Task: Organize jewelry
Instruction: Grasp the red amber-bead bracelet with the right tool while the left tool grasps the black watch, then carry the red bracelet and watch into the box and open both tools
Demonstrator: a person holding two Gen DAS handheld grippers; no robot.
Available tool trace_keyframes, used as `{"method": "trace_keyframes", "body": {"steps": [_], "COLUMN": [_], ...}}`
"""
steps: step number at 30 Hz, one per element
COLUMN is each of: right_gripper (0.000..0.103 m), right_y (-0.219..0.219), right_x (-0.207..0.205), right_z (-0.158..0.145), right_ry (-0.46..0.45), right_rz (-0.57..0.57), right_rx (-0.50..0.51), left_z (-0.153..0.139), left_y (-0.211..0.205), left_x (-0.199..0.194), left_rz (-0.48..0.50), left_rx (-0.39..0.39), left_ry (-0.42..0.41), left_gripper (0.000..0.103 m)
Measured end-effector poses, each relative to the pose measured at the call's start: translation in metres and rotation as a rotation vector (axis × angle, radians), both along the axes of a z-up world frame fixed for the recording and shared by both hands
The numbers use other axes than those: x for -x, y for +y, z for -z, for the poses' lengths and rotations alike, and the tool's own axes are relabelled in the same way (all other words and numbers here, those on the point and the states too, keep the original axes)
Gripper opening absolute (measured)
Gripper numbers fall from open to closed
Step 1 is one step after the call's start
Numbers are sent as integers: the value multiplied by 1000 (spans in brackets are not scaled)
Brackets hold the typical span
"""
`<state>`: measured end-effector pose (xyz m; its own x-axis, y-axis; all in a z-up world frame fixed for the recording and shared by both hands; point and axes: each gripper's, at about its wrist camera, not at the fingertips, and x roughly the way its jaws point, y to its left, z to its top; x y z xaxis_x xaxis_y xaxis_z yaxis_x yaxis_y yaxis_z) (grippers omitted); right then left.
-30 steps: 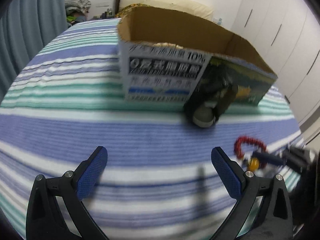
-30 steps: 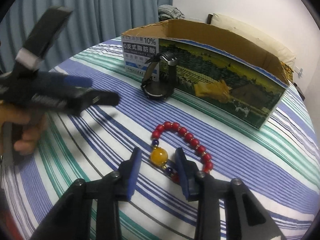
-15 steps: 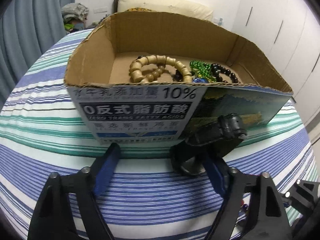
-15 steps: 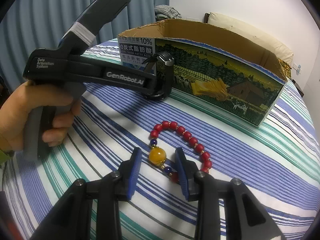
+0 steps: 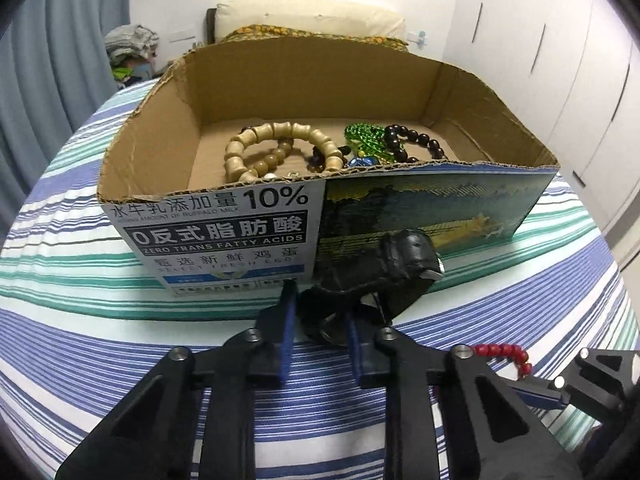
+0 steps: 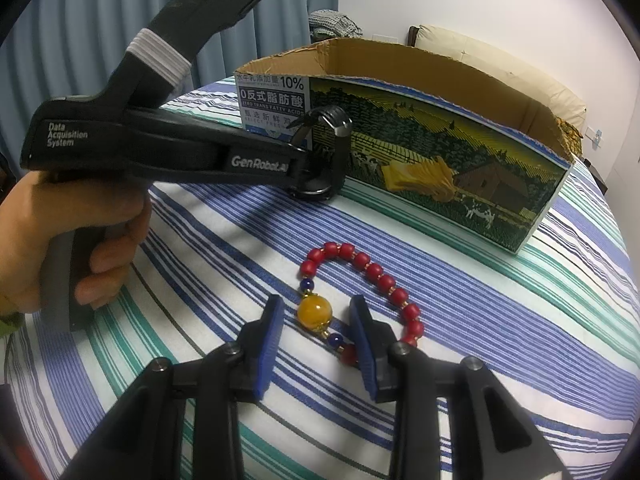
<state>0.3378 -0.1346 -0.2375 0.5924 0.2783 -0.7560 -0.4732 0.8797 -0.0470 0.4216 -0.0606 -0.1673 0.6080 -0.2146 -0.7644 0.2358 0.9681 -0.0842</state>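
A black wristwatch (image 5: 372, 280) stands on its side on the striped bedspread against the front of an open cardboard box (image 5: 224, 232). My left gripper (image 5: 320, 336) is shut on the black wristwatch; it also shows in the right wrist view (image 6: 320, 168). A red bead bracelet (image 6: 372, 276) with a large amber bead (image 6: 315, 312) lies in front of the box. My right gripper (image 6: 316, 340) is open, its fingers on either side of the amber bead, not touching it. The box holds a wooden bead bracelet (image 5: 276, 148), a green beaded piece (image 5: 364, 138) and a dark bead bracelet (image 5: 412, 142).
The striped bedspread (image 6: 500, 300) covers the whole surface. Pillows (image 5: 308, 20) lie behind the box. Curtains (image 6: 100, 20) hang at the left, white wardrobes (image 5: 560, 60) at the right. A hand (image 6: 48, 240) holds the left gripper's handle close to my right gripper.
My left gripper moved forward to the box front and closed around the watch. My right gripper stayed open around the amber bead.
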Motion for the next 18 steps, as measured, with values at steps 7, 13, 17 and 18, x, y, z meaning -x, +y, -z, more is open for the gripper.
{"method": "trace_keyframes", "body": {"steps": [7,13,17,18], "right_gripper": [18,18,18,18], "right_y": [-16,-31,-43,-47], "right_x": [5,22,32,33], "right_z": [-7,-30,-52,-59], "right_ry": [38,33,30,30], "right_rz": [71,96,104,108], "right_rx": [-101,-171,-220,-235], "left_z": [-11,-27,-42,-48], "left_y": [10,25,39,43], "left_x": [11,23,35,38], "left_rz": [15,7,23,30], "left_rx": [-19,15,79,92], "left_ry": [-8,-27,-16,-18], "left_gripper": [10,10,9,9]}}
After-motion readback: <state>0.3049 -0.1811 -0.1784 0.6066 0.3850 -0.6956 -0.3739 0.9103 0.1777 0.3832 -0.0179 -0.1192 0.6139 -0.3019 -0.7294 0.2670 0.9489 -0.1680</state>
